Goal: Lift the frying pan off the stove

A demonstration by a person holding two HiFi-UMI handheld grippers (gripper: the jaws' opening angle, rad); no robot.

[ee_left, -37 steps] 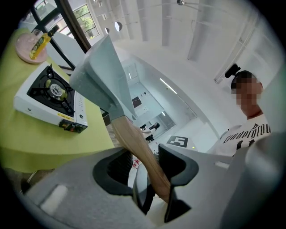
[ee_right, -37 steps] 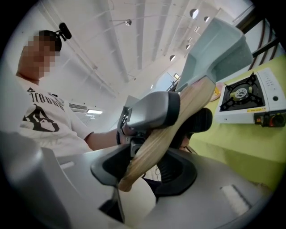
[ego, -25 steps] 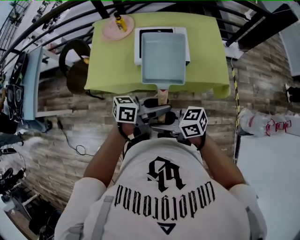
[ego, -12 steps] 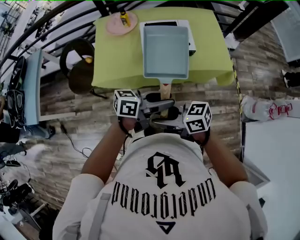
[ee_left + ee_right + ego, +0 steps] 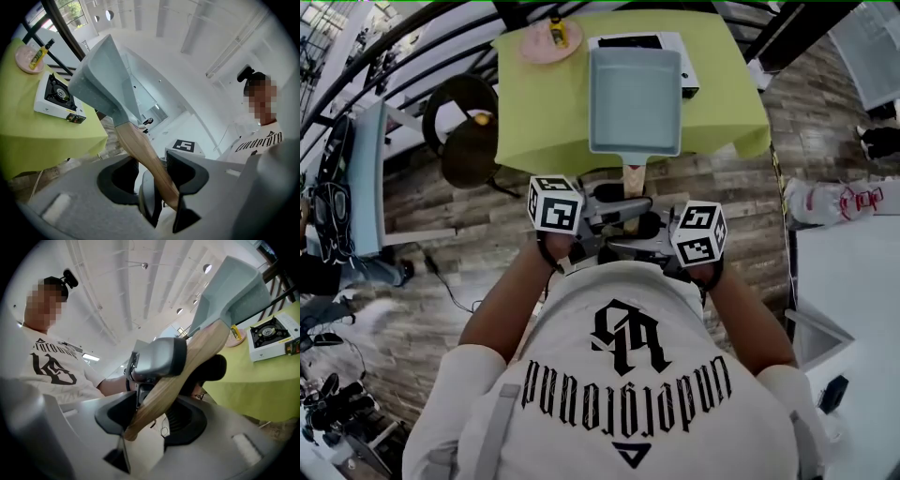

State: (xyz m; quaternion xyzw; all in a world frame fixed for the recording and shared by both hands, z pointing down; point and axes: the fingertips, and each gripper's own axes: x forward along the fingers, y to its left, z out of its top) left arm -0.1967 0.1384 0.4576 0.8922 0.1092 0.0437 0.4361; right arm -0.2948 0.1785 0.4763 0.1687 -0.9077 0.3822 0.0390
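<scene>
At the far left of the green-covered surface (image 5: 534, 112) I note a pink plate (image 5: 546, 45) with a small yellow bottle (image 5: 556, 31) lying on it, well apart from the rest. My left tool (image 5: 623, 208) reaches in from the left and is clenched on the wooden handle (image 5: 632, 180) of the frying pan (image 5: 635, 101); its own view shows the handle running between the two dark pads and ending there. The pan is square, pale grey-blue and empty. It is held in the air by the handle alone, its body over the near half of the surface. In the head view it covers most of the white gas stove (image 5: 639, 41), of which only the far edge and right corner show. The left gripper view shows the stove standing below and left of the pan's underside, with the burner uncovered and the pan clear of it. My right tool (image 5: 623, 247) comes in from the right and is likewise clenched on the handle, nearer its free end than the left tool. The two tools lie just beside each other along the handle, past the near edge of the surface and above the wooden floor (image 5: 469, 244)
</scene>
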